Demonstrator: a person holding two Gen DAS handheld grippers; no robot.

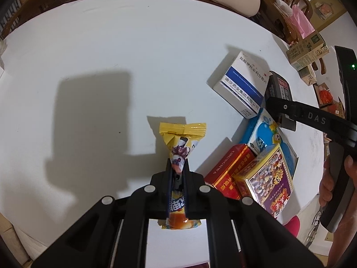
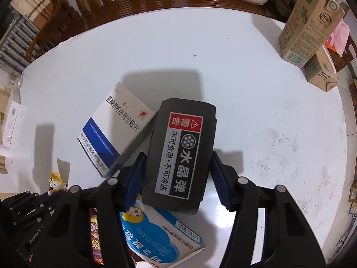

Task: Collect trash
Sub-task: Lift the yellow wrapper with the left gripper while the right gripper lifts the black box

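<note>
My left gripper (image 1: 177,167) is shut on a yellow snack wrapper (image 1: 180,143) and holds it above the white round table (image 1: 111,67). My right gripper (image 2: 177,167) is open, its blue pads either side of a black box with a red warning label (image 2: 181,149); the right pad stands a little off it. That black box (image 1: 279,87) lies beside a white and blue medicine box (image 2: 116,125), which also shows in the left wrist view (image 1: 241,84). A light blue box (image 2: 160,234) lies under the black box's near end.
A red box (image 1: 227,172) and a purple and gold box (image 1: 267,178) lie by the light blue box (image 1: 267,138). Two brown milk cartons (image 2: 310,22) stand at the table's far right. Wooden chairs (image 2: 133,4) with a cushion ring the far edge.
</note>
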